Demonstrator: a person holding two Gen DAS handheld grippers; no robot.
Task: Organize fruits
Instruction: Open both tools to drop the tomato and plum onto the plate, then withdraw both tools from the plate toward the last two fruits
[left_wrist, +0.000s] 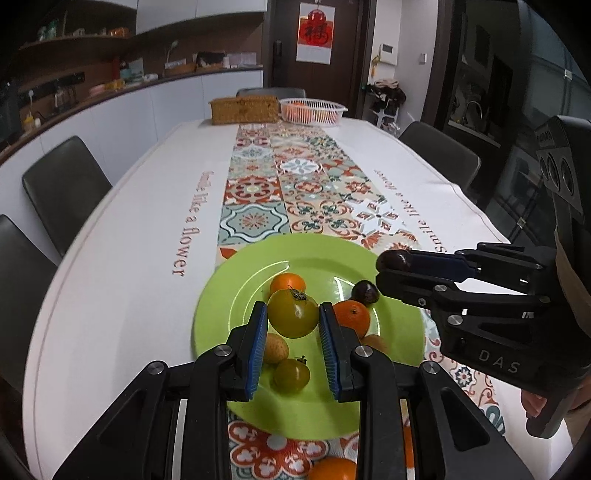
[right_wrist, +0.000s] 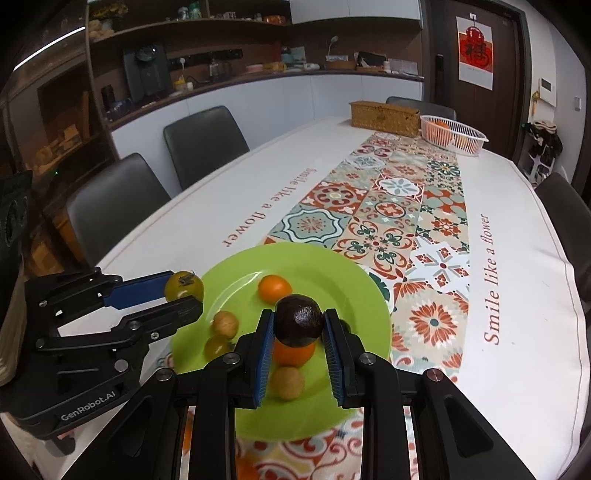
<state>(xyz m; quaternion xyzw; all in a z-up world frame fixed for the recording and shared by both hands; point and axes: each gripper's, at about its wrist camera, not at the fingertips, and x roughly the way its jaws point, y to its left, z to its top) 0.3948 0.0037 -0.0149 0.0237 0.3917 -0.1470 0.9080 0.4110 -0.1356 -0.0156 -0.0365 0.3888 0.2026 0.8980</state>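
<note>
My left gripper (left_wrist: 293, 314) is shut on a yellow-green tomato (left_wrist: 293, 313) and holds it above the green plate (left_wrist: 236, 291). My right gripper (right_wrist: 299, 323) is shut on a dark round fruit (right_wrist: 299, 320) above the same plate (right_wrist: 332, 273). Each gripper shows in the other view: the right one (left_wrist: 393, 264) with the dark fruit, the left one (right_wrist: 184, 291) with the tomato (right_wrist: 184, 286). On the plate lie two oranges (left_wrist: 287, 283) (left_wrist: 351, 316), another dark fruit (left_wrist: 364, 292), a small green tomato (left_wrist: 291, 374) and small tan fruits (left_wrist: 275, 347).
A white basket (left_wrist: 314, 110) with oranges and a woven box (left_wrist: 243, 109) stand at the table's far end. Another orange (left_wrist: 332, 469) lies on the patterned runner in front of the plate. Grey chairs (left_wrist: 62, 188) line both sides.
</note>
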